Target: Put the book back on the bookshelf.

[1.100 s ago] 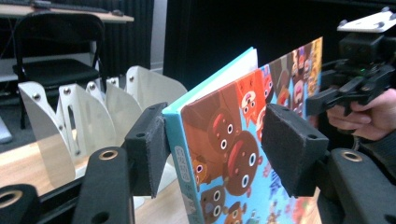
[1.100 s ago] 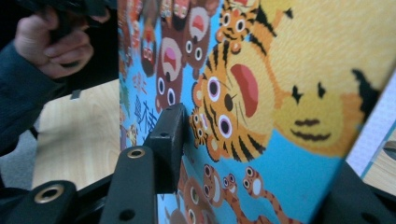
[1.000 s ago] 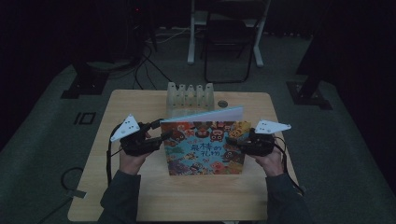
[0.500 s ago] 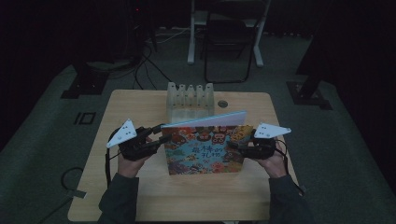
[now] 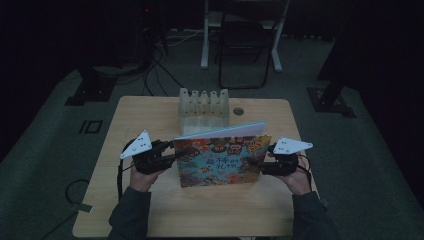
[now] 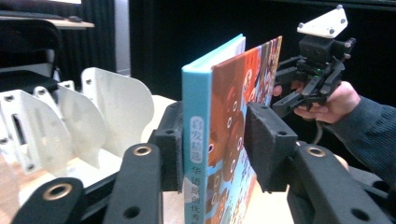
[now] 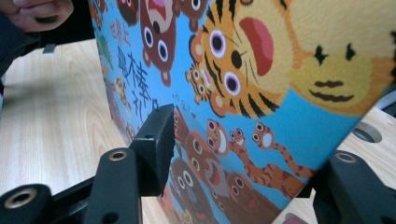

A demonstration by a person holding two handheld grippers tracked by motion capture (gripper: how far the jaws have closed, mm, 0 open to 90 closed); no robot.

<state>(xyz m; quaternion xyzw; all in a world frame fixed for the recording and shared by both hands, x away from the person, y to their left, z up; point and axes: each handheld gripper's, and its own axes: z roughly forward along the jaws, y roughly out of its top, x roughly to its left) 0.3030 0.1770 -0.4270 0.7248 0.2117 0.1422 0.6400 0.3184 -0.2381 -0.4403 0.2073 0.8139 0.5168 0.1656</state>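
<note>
- High view: the colourful cartoon-animal hardcover picture book (image 5: 220, 160) stands upright on its bottom edge, long axis running left-right across the light wooden table (image 5: 150, 112), cover facing the person.
- Left gripper (image 5: 170, 156): jaws just closing around the turquoise spine; contact unclear.
- Right gripper (image 5: 261, 165): jaws straddle the cover's edge, apparently parted.

Colourful picture book (image 5: 220, 159) stands upright on its edge, seemingly slightly open.

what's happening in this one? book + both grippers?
A person stands a colourful picture book upright on the wooden table, just in front of a white slotted rack. The left gripper has the spine end between its jaws, which have just been closing; the far pad looks to be on the back cover, while a small gap shows at the front one. The right gripper is at the opposite edge, cover between its jaws, which have just opened somewhat; contact there is unclear.
</note>
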